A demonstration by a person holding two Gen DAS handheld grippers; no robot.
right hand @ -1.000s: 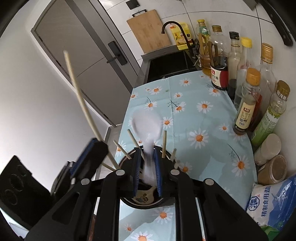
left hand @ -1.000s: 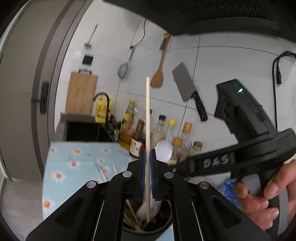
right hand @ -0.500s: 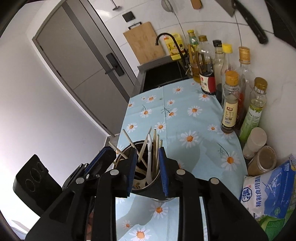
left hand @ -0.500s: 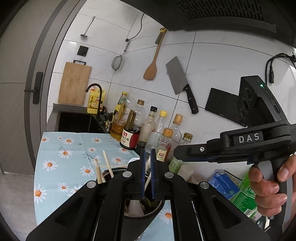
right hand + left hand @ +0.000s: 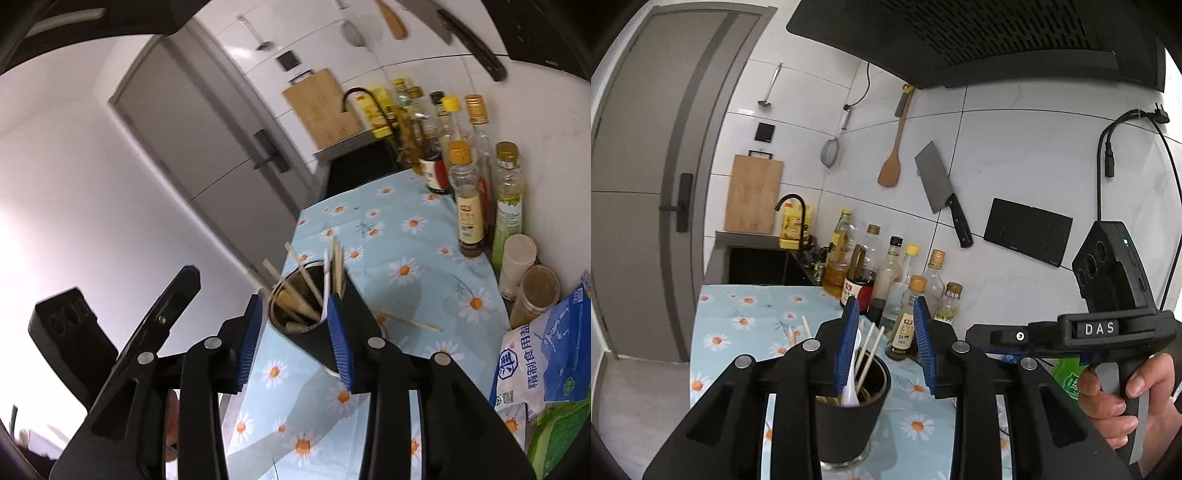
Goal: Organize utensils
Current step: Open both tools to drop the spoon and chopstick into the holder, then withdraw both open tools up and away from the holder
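A black utensil cup [image 5: 849,421] stands on the daisy tablecloth [image 5: 738,325], holding several wooden chopsticks [image 5: 871,350] and a white spoon [image 5: 851,384]. My left gripper [image 5: 886,347] hovers just above and in front of it. Its jaws are opening, and nothing is pressed between the blue pads. In the right wrist view the same cup [image 5: 306,332] shows behind my right gripper [image 5: 295,339]. Those jaws are opening too, and the pads grip nothing. One loose chopstick [image 5: 410,322] lies on the cloth beside the cup. A hand holds the right gripper's handle [image 5: 1108,332].
Oil and sauce bottles [image 5: 908,317] line the tiled wall. Two jars [image 5: 535,295] and a salt bag [image 5: 543,354] sit at the near right. The sink with a black faucet [image 5: 792,206] and a cutting board [image 5: 753,192] lie beyond the cloth. A cleaver [image 5: 942,192] hangs on the wall.
The chopstick held by the left gripper and the white spoon held by the right one now stand in the cup. Both grippers have opened and drawn back from it.
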